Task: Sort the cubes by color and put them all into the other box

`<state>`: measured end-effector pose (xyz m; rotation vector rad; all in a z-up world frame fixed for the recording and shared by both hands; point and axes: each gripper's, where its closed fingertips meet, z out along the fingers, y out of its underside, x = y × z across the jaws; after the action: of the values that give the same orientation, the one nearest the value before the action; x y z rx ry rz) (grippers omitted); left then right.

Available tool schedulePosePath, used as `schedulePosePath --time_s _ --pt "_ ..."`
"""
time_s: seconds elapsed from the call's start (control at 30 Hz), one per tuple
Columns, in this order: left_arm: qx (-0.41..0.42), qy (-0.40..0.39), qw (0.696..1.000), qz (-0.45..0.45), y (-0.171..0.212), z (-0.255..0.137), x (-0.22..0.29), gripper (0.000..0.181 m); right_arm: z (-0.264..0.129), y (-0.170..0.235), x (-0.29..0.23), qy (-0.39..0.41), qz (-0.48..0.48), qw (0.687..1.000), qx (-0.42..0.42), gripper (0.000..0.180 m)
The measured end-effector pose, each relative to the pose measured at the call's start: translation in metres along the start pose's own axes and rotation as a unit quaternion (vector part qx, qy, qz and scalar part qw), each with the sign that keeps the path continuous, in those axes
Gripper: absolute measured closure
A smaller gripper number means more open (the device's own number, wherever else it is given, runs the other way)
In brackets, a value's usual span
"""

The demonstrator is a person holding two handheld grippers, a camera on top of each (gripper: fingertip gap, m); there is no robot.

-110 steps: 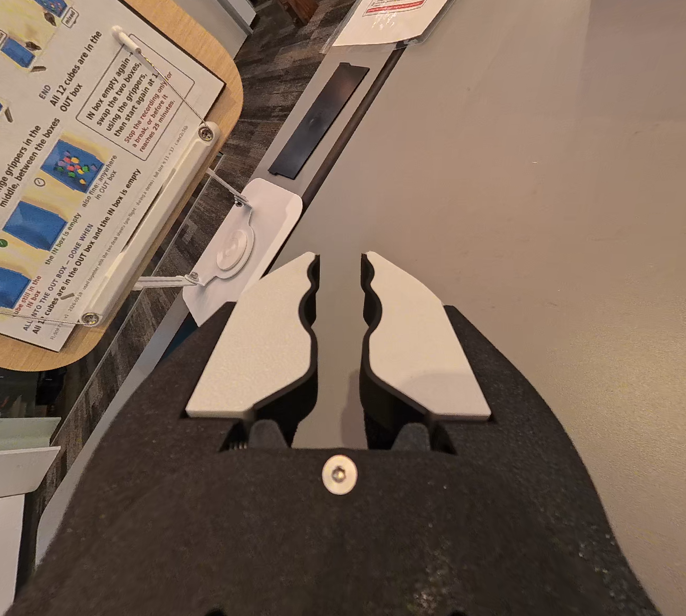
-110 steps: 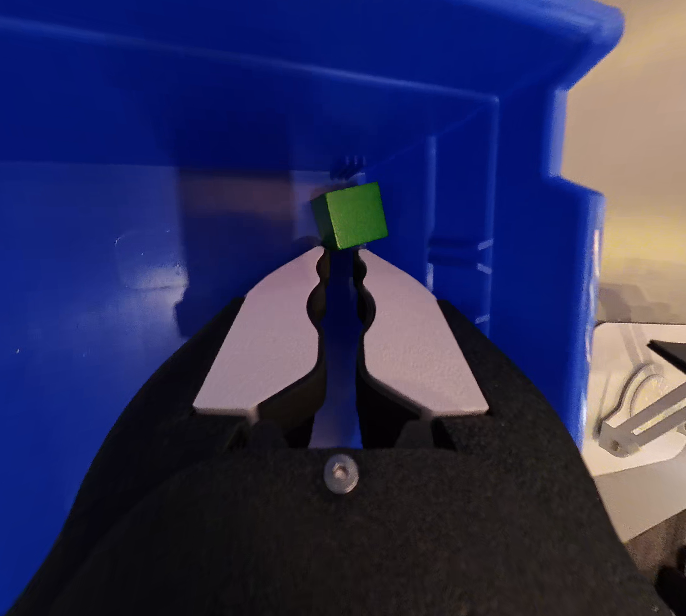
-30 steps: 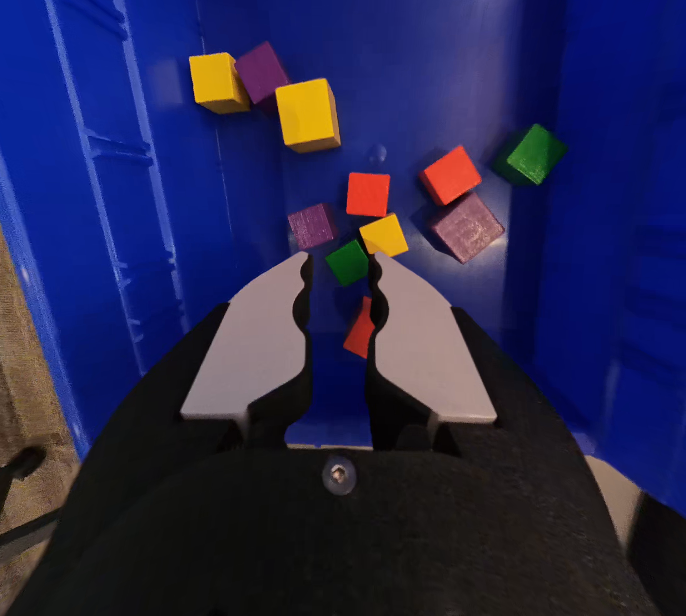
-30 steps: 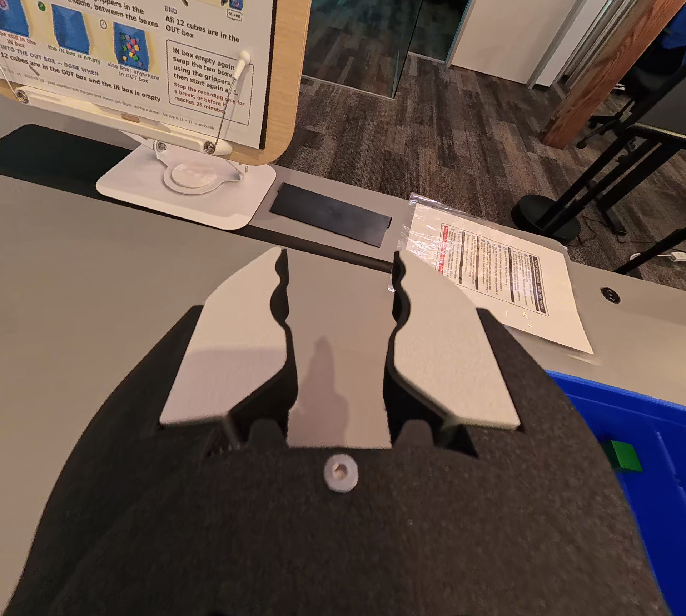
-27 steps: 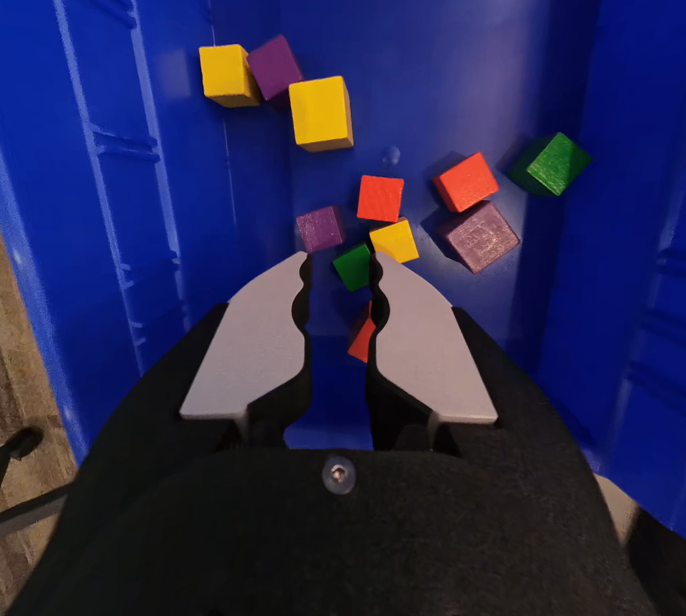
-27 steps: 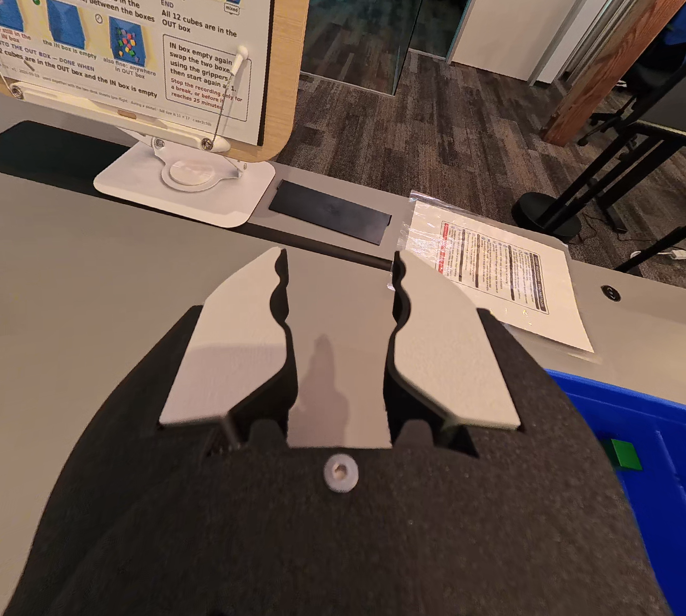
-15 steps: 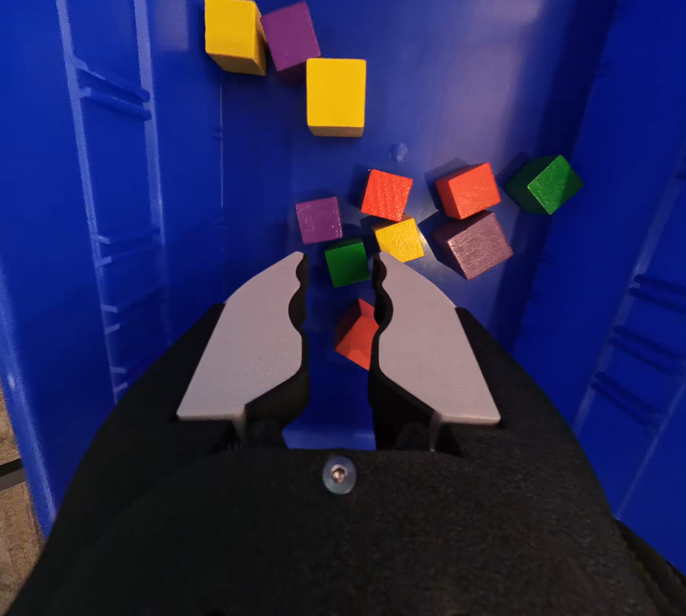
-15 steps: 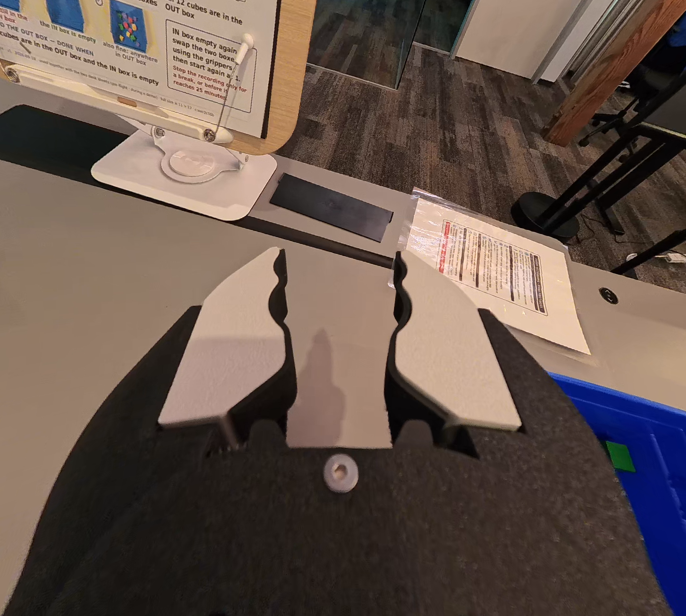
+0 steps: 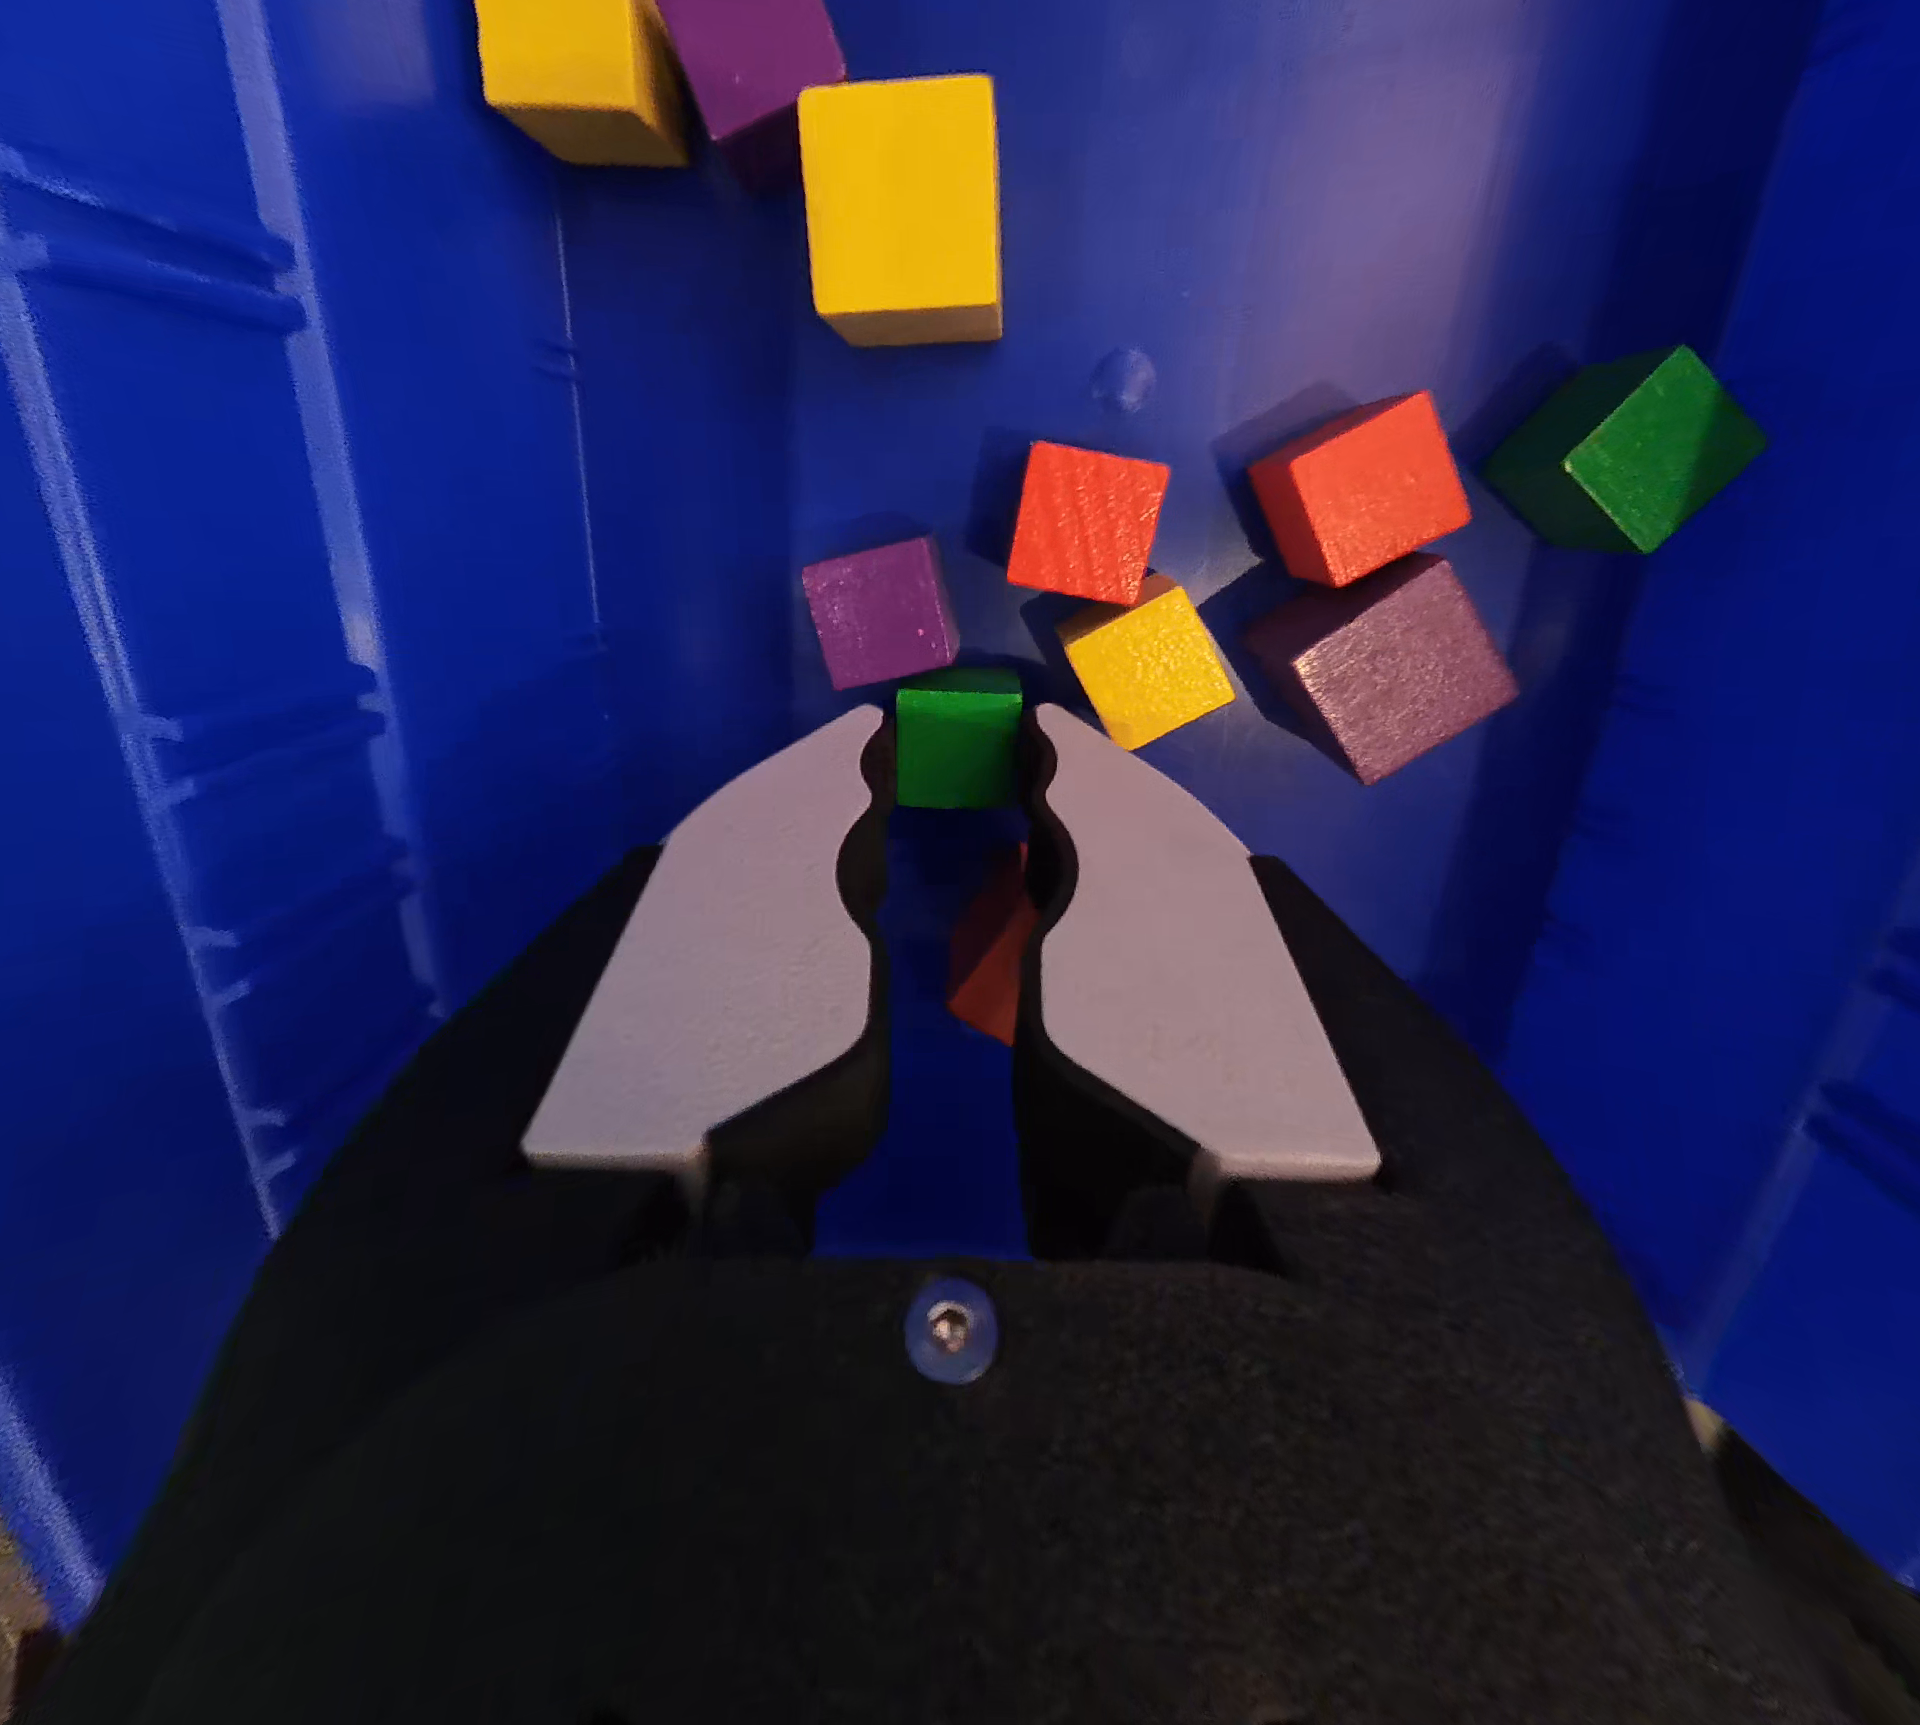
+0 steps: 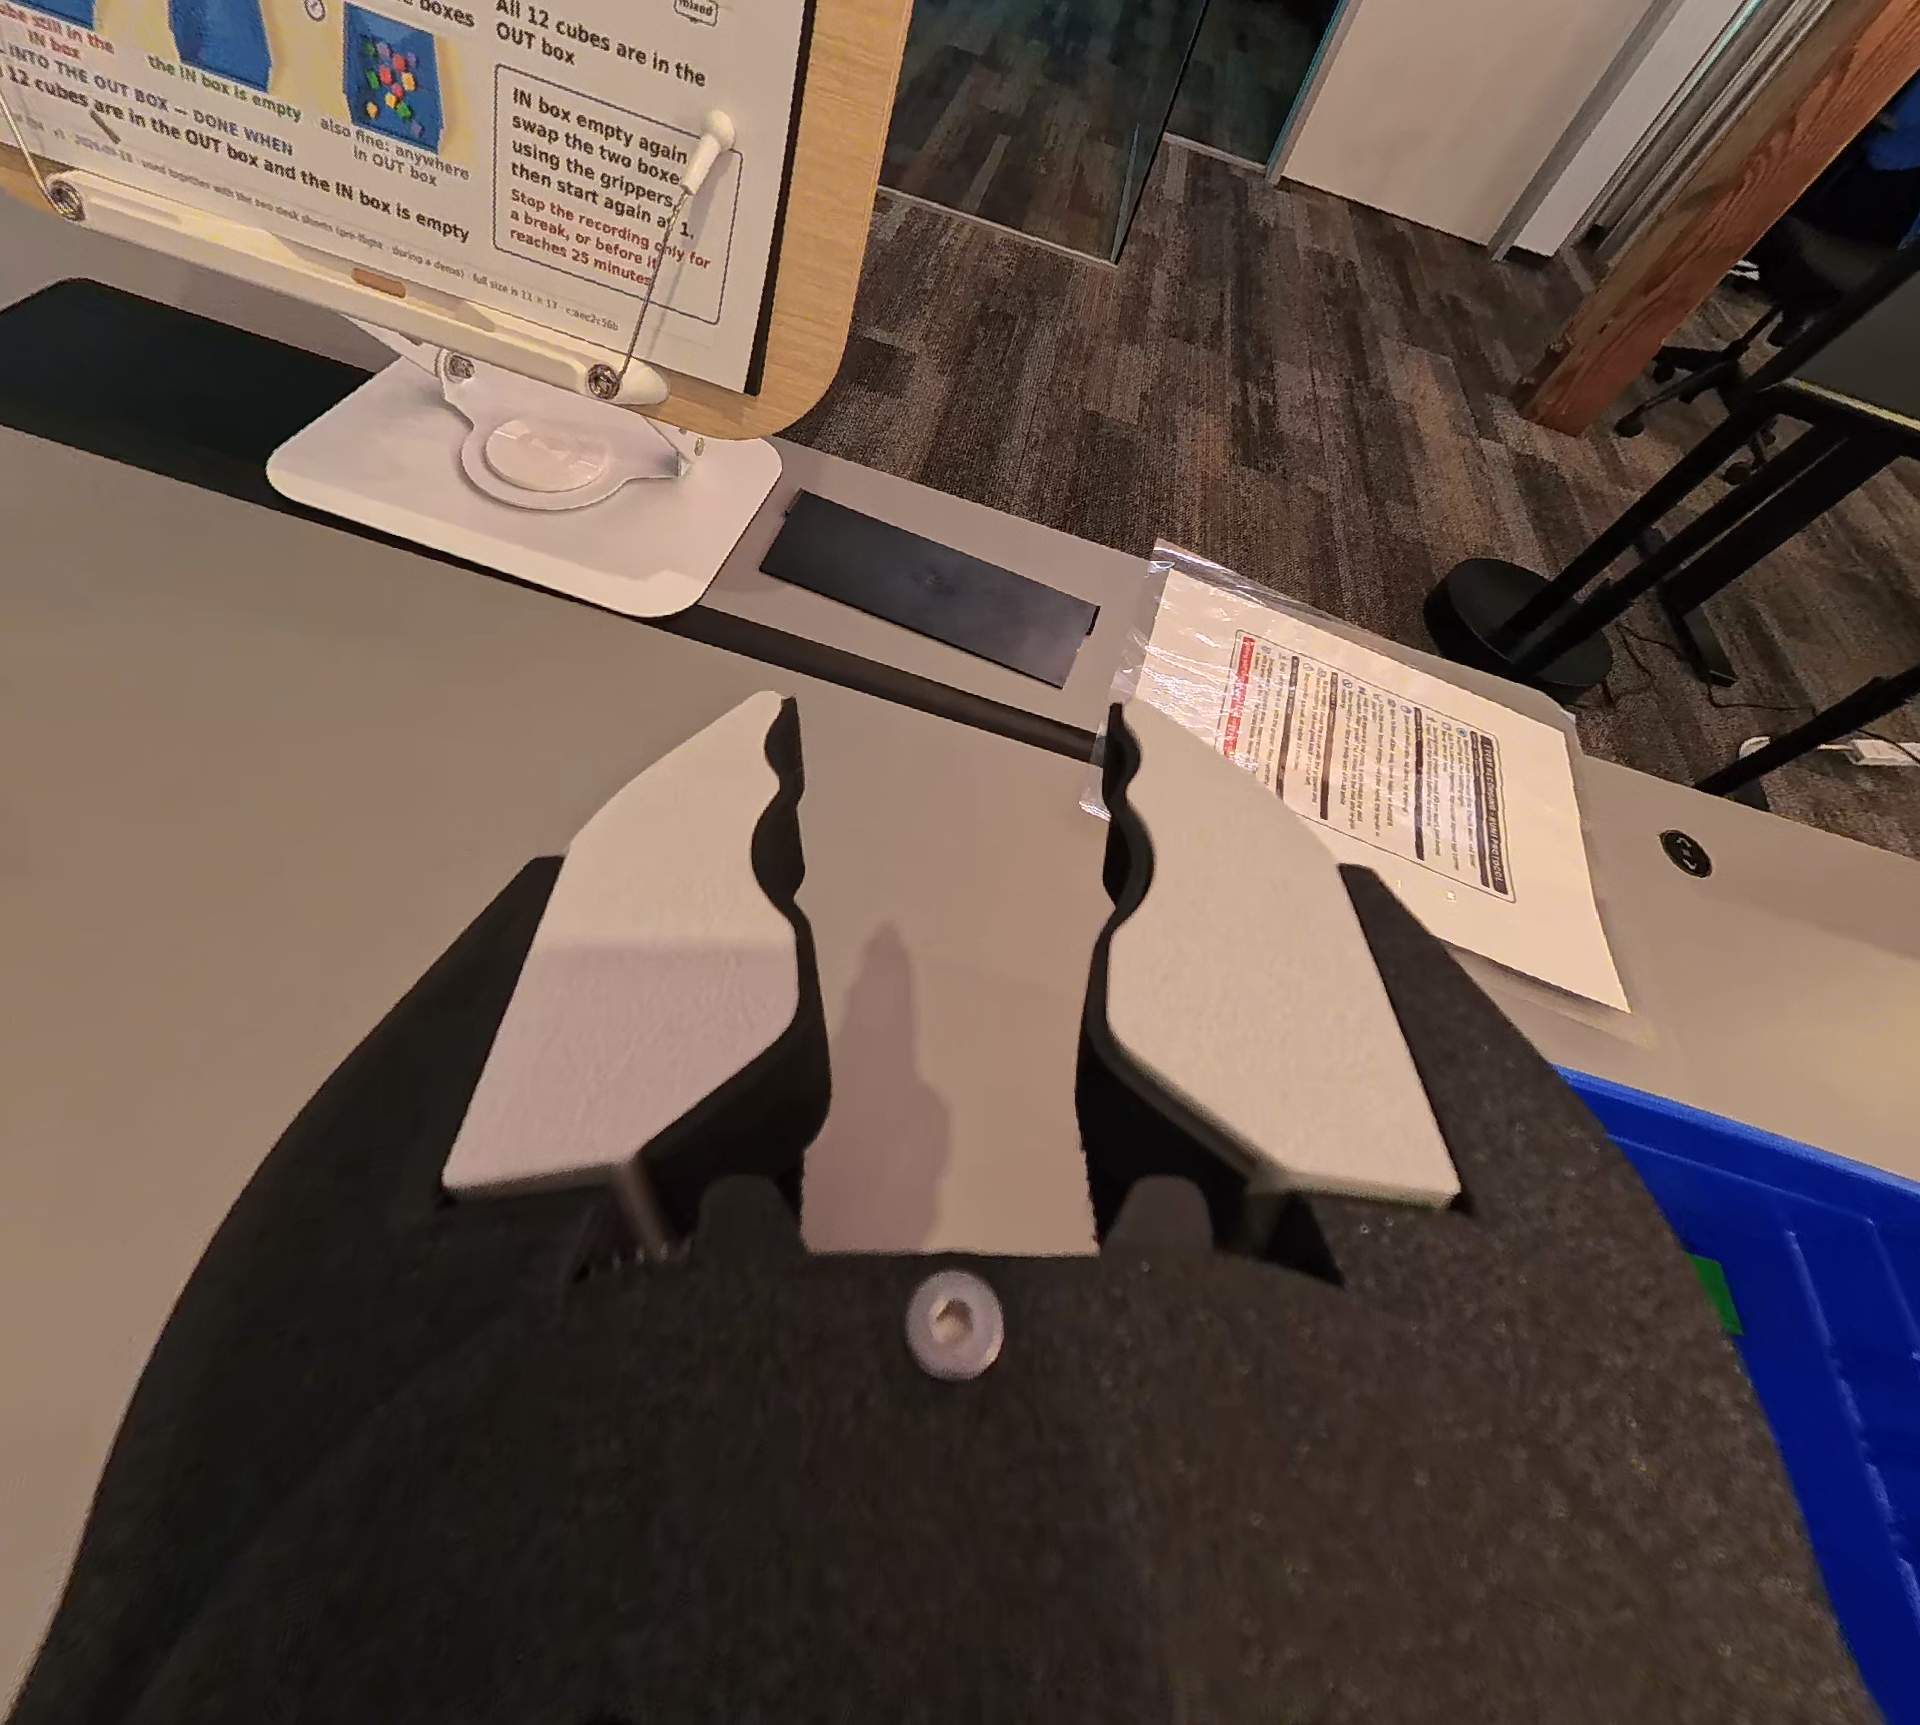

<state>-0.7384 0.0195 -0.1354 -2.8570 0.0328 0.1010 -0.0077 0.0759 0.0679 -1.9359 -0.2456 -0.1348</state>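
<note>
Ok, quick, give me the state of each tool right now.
Left tool: closed on the small green wooden cube inside the blue plastic box.
Right tool: open, holding nothing, above the grey tabletop.

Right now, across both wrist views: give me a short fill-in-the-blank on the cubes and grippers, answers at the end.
1. The left gripper has a small ____ cube between its fingertips.
2. In the blue box, the large green cube lies nearest the ____ wall in the left wrist view.
3. The right gripper is ____ and holds nothing.
4. The right gripper points over the grey ____, toward the laminated sheet.

Answers: green; right; open; table
</note>
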Motion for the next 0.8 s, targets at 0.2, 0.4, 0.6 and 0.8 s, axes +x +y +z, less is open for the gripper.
schedulePosePath --time_s 0.2,0.4,0.6,0.8 --pt "0.135 -0.030 0.987 0.081 -0.034 -0.054 0.005 0.159 0.000 -0.002 -0.005 -0.010 -0.017 1.000 0.001 0.125" --pt "0.373 0.042 0.873 0.312 -0.063 -0.157 0.139 0.159 -0.005 -0.018 -0.062 -0.115 -0.059 0.991 0.028 0.129" --pt "0.516 0.122 0.721 0.446 -0.049 -0.215 0.302 0.159 -0.041 -0.039 -0.186 -0.366 -0.018 0.928 0.063 0.127" --pt "0.592 0.222 0.603 0.487 -0.025 -0.253 0.410 0.159 -0.089 -0.046 -0.258 -0.596 0.086 0.797 0.052 0.128"
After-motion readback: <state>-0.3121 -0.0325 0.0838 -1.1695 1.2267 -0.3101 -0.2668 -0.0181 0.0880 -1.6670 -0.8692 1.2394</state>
